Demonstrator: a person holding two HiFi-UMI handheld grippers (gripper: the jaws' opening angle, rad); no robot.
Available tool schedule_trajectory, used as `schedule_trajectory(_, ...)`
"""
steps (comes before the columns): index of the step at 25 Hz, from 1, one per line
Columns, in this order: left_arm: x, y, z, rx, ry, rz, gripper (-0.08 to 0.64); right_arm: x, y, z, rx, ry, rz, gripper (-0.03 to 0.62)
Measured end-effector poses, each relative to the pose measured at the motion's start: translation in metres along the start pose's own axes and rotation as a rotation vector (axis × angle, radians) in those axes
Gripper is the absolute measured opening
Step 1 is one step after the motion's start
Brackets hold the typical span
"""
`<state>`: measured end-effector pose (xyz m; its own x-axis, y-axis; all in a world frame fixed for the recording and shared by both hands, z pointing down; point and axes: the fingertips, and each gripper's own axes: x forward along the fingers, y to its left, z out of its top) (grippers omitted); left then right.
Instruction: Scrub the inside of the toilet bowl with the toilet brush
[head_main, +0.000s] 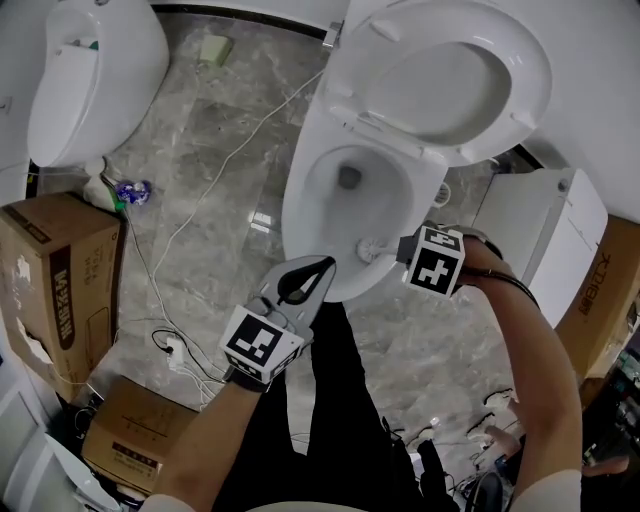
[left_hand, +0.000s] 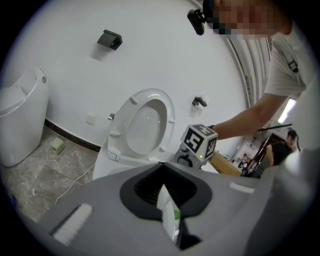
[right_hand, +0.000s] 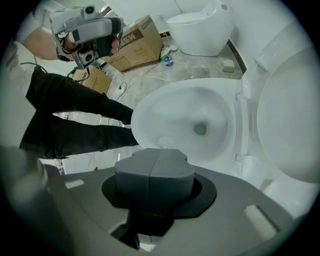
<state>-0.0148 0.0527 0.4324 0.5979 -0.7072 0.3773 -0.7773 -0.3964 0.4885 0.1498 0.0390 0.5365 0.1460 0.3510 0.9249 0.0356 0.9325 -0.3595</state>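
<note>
The right gripper has its jaws pressed together, and they seem to pinch the handle of the toilet brush. The handle itself is hidden, so that is a guess. In the head view the brush sticks out from these jaws toward 9 o'clock, so it lies flat across, from 3 to 9. Its head is a small, round, fuzzy white ball, hard to pick out against the white toilet bowl. It sits inside the bowl at about 6 o'clock, just by the front rim. I cannot tell if it is touching the wall.

The drain hole is up at 11 o'clock from the brush head, so scrubbing deeper means pushing the brush that way, up and a bit left.

The left gripper hangs outside the bowl, at 7 o'clock from the brush head. Its jaws look spread, with a dark gap between them. A thin white and green strip stands in that gap (I cannot tell what it is). The right hand is the one doing the job.
</note>
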Motion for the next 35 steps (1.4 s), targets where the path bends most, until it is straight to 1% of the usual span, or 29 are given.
schedule_trajectory(6,-0.003,0.01,0.003,-0.011,-0.003,0.024,0.003,-0.006,-0.03,-0.004,-0.091,0.092,-0.088,0.164)
schedule_trajectory(13,0.002,0.015,0.002,-0.011,0.003,0.028,0.003,-0.007,-0.041,-0.01,-0.123,0.107,-0.191,0.164)
schedule_trajectory(18,0.017,0.01,-0.001,-0.007,0.014,0.007,0.003,-0.007,-0.044,-0.019,-0.157,0.113,-0.331,0.164)
schedule_trajectory(22,0.026,0.006,0.0,0.0,0.012,-0.014,0.003,-0.008,-0.05,-0.023,-0.14,0.104,-0.431,0.164)
schedule_trajectory(26,0.029,0.006,-0.004,0.011,0.028,-0.03,0.003,-0.004,-0.052,-0.022,-0.12,0.087,-0.533,0.164)
schedule_trajectory(28,0.03,0.008,-0.009,0.014,0.042,-0.033,0.003,-0.001,-0.052,-0.021,-0.1,0.069,-0.582,0.164)
schedule_trajectory(30,0.03,0.009,-0.012,0.015,0.055,-0.041,0.003,0.002,-0.051,-0.02,-0.04,0.03,-0.609,0.164)
schedule_trajectory(35,0.034,0.01,-0.015,0.025,0.079,-0.058,0.003,0.007,-0.053,-0.021,0.219,-0.14,-0.589,0.164)
